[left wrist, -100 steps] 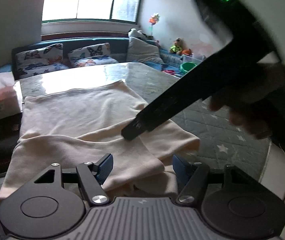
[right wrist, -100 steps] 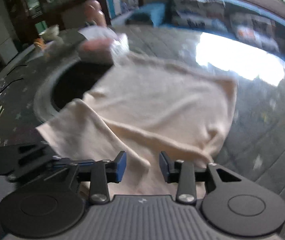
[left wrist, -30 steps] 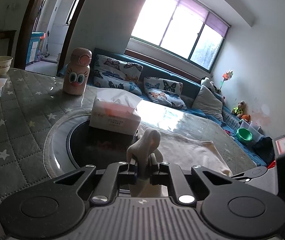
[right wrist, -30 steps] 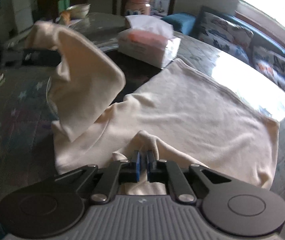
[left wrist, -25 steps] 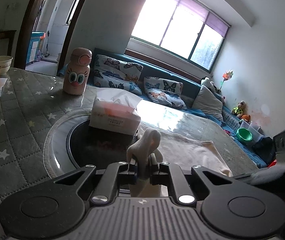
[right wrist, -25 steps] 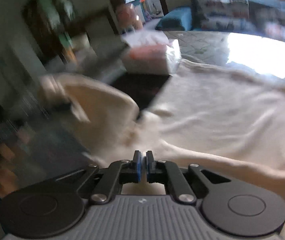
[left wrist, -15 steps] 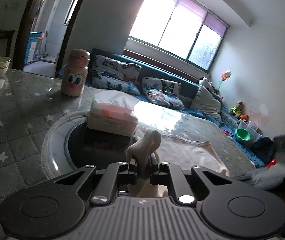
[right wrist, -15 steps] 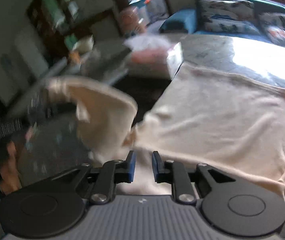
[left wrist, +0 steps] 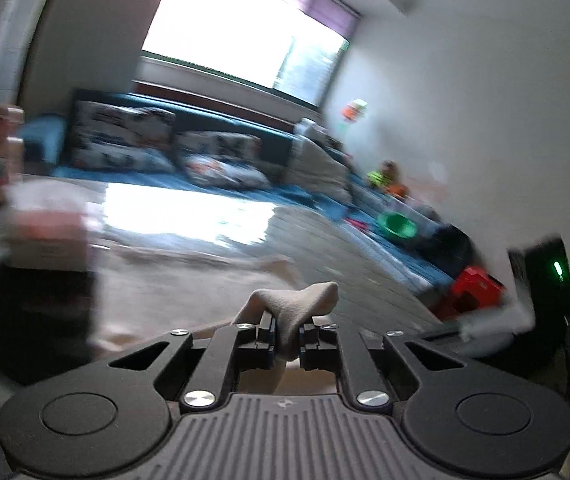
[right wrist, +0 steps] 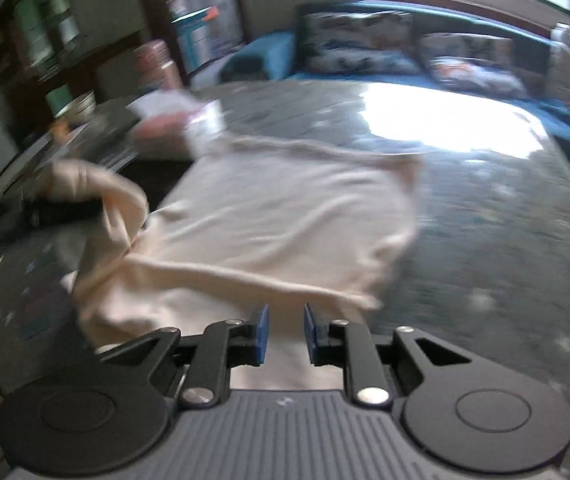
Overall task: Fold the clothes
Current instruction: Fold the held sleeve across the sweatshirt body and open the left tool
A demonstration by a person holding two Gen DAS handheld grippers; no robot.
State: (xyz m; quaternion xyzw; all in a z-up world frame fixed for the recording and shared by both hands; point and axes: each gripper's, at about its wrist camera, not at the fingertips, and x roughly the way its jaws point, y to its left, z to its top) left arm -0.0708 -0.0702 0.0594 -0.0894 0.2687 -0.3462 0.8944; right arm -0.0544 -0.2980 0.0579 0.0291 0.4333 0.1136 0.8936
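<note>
A cream garment [right wrist: 277, 232] lies spread on the grey star-patterned table [right wrist: 505, 240]. My left gripper [left wrist: 286, 334] is shut on a bunched fold of the garment [left wrist: 297, 300] and holds it raised; in the right wrist view that lifted part [right wrist: 97, 188] hangs at the left. My right gripper [right wrist: 286, 330] is open with nothing between its jaws, low over the garment's near edge. It shows blurred at the right edge of the left wrist view [left wrist: 541, 292].
A tissue box [right wrist: 177, 120] and a pink bottle [right wrist: 157, 64] stand at the table's far left by a dark round inset [left wrist: 33, 312]. A blue sofa with cushions [right wrist: 405, 60] runs behind. A green bowl [left wrist: 397, 226] sits off the table's right.
My right gripper has opened and let go of the garment edge. My left gripper has swung to the right with its fold still held; both views are motion-blurred.
</note>
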